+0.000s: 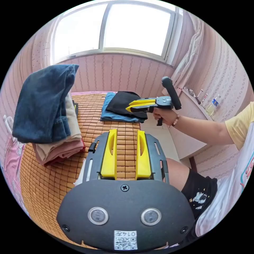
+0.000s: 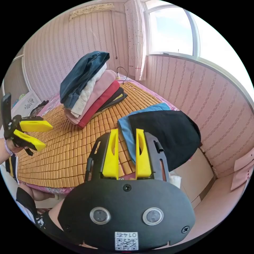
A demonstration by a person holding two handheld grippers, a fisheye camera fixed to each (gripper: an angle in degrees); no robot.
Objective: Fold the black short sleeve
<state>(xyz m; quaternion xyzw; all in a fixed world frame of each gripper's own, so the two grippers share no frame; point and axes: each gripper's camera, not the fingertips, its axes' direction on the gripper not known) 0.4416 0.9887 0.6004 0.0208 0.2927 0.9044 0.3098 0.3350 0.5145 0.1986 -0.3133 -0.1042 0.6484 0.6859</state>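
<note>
The black short sleeve [image 1: 119, 101] [image 2: 169, 132] lies folded on top of a folded blue garment [image 1: 116, 117] [image 2: 125, 127] at the corner of the bed. In the left gripper view a hand holds my right gripper [image 1: 128, 106] just over the black garment's near edge. It is open and grips nothing. In its own view my right gripper [image 2: 125, 131] hangs above the blue garment's edge. My left gripper [image 1: 127, 131] [image 2: 49, 138] is open over the bamboo mat [image 1: 53, 182] [image 2: 74, 148], away from the folded pair.
A stack of folded clothes [image 1: 53, 124] [image 2: 90, 87] topped by dark denim stands on the mat. A white cabinet [image 1: 185, 124] with bottles is beside the bed under the window. The person's leg [image 1: 180, 174] is at the bed's edge.
</note>
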